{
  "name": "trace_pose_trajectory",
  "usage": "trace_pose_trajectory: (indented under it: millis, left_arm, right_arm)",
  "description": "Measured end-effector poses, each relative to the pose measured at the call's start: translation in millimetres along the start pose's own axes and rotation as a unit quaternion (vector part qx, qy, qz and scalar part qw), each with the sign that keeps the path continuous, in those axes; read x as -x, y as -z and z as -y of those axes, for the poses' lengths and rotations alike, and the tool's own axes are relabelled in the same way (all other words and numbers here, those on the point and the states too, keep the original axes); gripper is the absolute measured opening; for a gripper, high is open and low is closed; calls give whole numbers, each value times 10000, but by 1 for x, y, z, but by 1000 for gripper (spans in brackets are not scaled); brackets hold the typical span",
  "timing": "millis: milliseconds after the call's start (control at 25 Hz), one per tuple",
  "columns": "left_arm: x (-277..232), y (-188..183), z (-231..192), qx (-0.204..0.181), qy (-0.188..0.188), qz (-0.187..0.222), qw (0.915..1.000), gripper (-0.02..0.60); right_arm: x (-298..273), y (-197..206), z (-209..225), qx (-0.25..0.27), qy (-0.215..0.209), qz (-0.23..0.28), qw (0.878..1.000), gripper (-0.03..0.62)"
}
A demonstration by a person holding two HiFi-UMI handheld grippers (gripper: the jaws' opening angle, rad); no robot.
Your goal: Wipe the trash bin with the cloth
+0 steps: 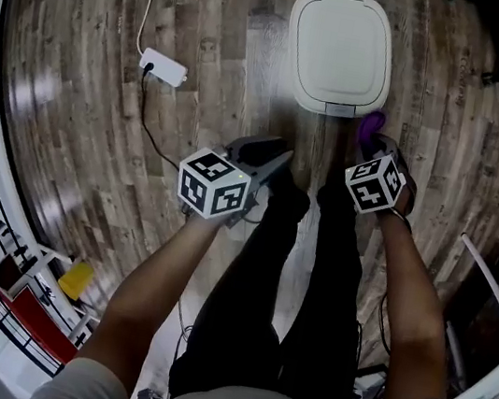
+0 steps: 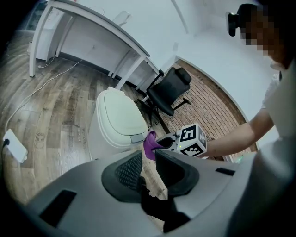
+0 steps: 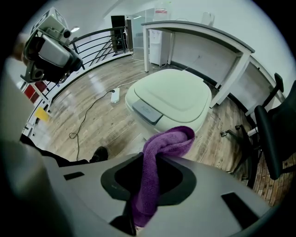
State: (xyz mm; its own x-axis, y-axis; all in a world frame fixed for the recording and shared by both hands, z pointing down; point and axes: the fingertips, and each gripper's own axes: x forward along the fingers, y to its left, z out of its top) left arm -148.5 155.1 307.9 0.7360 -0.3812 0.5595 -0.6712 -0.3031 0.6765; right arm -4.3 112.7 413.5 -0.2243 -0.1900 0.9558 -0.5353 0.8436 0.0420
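Observation:
The white trash bin [image 1: 339, 48] stands on the wood floor straight ahead of me, lid closed. It also fills the middle of the right gripper view [image 3: 173, 95] and sits left of centre in the left gripper view [image 2: 118, 118]. My right gripper [image 1: 370, 146] hovers just short of the bin's near right corner, shut on a purple cloth [image 3: 166, 141] that bulges out past the jaws. That cloth [image 2: 150, 144] shows beside the bin's front edge. My left gripper [image 1: 274, 157] hangs lower and to the left, open by a narrow gap [image 2: 149, 159] with nothing in it.
A white power strip [image 1: 164, 67] with its cable lies on the floor to the left. A black office chair [image 2: 169, 90] and a white desk [image 2: 92, 34] stand behind the bin. My legs and shoes [image 1: 283, 195] are below the grippers. A railing [image 3: 99, 44] runs along the left.

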Motion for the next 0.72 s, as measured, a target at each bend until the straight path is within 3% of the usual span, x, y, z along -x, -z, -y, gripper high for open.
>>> trace_pose_trajectory:
  millis: [720]
  left_arm:
    - [34,13,-30,475,-153,460,9977,92]
  right_arm:
    - [-20,-75,-89,723,-643,92,9953,81]
